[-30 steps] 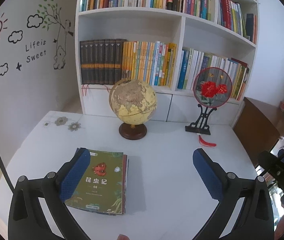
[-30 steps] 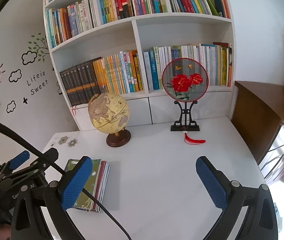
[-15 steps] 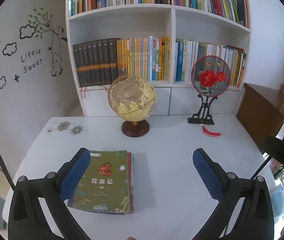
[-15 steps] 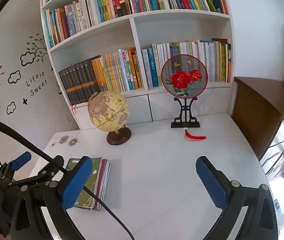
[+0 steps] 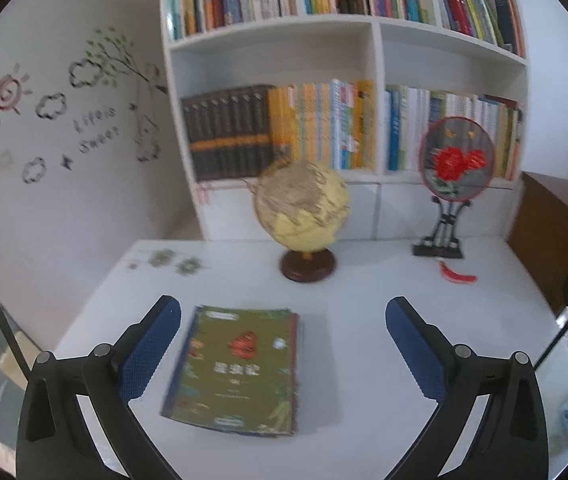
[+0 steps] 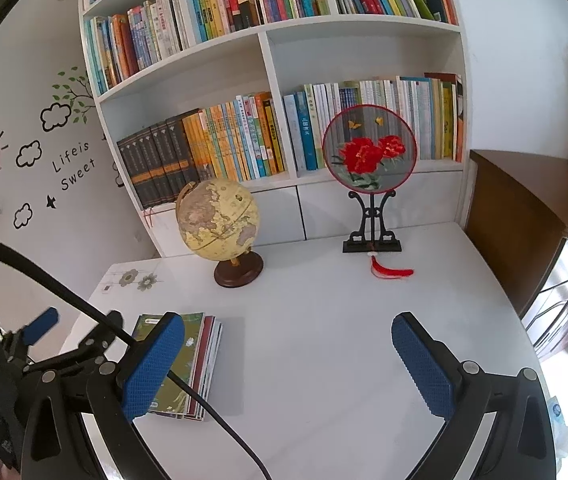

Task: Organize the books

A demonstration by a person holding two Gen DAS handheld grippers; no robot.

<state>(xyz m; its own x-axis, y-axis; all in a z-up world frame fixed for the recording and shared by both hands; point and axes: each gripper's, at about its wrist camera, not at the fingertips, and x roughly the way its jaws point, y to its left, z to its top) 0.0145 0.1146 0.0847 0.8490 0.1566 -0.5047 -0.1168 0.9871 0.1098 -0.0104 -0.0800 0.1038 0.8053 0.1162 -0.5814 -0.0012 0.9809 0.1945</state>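
Several thin paperback books with a green illustrated cover on top [image 5: 238, 368] lie in a flat stack on the white tabletop [image 5: 363, 360], toward its left front part. In the left wrist view, which is blurred, the stack sits between the two fingers, closer to the left one, and touches neither. The left gripper with blue textured pads [image 5: 284, 344] hangs above the table with its jaws spread wide and nothing held. From the right wrist view the same stack [image 6: 198, 356] shows red and white page edges along its right side, partly hidden behind the left pad of the right gripper [image 6: 287, 364], whose jaws are likewise wide apart and empty over bare tabletop [image 6: 323, 340]. A black cable [image 6: 204, 408] crosses in front of the stack there.

Behind the books, well apart from them, a yellowish globe on a round dark wooden base [image 5: 303, 216] stands upright. To its right stands a round red-rimmed fan screen embroidered with red flowers on a black stand [image 5: 456, 164], a red tassel [image 5: 457, 274] lying beside its foot. At the back, a white bookshelf [image 5: 375, 32] holds rows of upright books.
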